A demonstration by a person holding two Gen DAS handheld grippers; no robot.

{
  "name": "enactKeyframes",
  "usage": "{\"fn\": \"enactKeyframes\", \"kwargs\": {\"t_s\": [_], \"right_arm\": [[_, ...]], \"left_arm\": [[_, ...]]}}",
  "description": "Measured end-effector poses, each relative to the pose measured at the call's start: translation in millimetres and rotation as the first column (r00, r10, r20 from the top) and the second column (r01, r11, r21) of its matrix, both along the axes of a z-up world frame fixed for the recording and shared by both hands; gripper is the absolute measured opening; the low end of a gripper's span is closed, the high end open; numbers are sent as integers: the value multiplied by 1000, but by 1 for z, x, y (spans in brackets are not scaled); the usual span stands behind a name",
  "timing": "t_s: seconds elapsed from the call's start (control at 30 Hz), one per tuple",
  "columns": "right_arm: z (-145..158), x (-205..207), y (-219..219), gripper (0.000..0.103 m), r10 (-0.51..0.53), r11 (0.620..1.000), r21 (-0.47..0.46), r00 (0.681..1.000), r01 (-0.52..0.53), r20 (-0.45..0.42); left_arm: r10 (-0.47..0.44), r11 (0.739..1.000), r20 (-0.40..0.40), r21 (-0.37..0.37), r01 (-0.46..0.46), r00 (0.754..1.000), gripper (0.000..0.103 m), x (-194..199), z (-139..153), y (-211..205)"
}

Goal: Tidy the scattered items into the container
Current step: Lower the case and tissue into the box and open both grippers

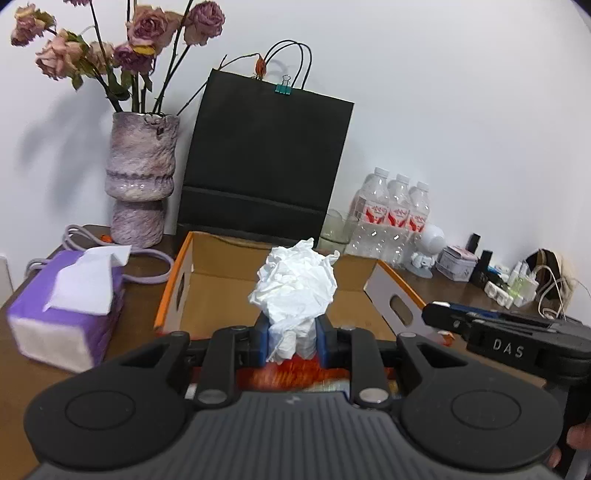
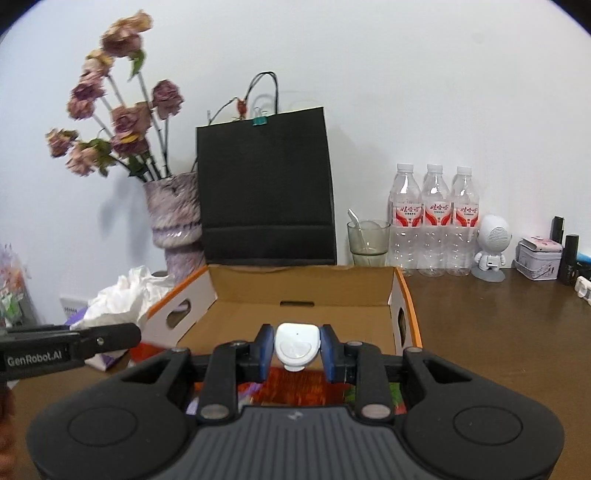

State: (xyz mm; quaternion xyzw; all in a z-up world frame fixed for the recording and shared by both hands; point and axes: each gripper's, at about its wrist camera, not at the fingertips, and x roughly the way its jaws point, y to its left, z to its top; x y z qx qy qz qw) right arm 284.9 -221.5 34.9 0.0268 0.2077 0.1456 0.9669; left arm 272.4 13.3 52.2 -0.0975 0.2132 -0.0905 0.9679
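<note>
Left fingers (image 1: 291, 334) clamped on crumpled tissue (image 1: 295, 284); right fingers (image 2: 296, 349) around white case (image 2: 296, 345).

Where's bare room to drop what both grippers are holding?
The cardboard box floor looks bare between its orange-edged side walls. Bare tabletop lies right of the box, before the water bottles. Crowded: left, with the tissue pack and vase; back wall; far-right clutter.

A purple vase (image 2: 176, 225) of dried roses (image 1: 142, 31) is set against the wall beside a black paper bag (image 2: 266, 192) fastened with a teal binder clip (image 1: 283, 88). Three water bottles (image 2: 434, 221), a glass (image 2: 368, 238) and a white robot figurine (image 2: 491, 245) are ranged along the brown tabletop (image 2: 498, 332).
</note>
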Motion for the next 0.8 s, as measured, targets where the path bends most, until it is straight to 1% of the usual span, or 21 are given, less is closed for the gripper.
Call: {"fn": "enactKeyframes", "kwargs": {"t_s": [0.27,0.4,0.47,0.63,0.8], "right_arm": [[-14,58,2,26,31,999,-9,998,-32,-47],[-22,79,5,26,47,998,-25,996,-49,-78],[-26,88,5,26,51,998,-26,994,-54,-101],[-38,102,3,26,66,998,-5,981,-68,-181],[-42,101,6,26,72,997,-15,979,-76,-191]], "left_arm": [[23,1000,-36,-1,-23,999,24,57,-10,-1],[25,1000,-81,-9,-26,996,24,84,-21,-3],[23,1000,-104,0,-23,994,24,93,-27,-6],[8,1000,-157,15,-6,988,24,100,-43,-11],[21,999,-151,33,-16,988,25,97,-43,-12]]}}
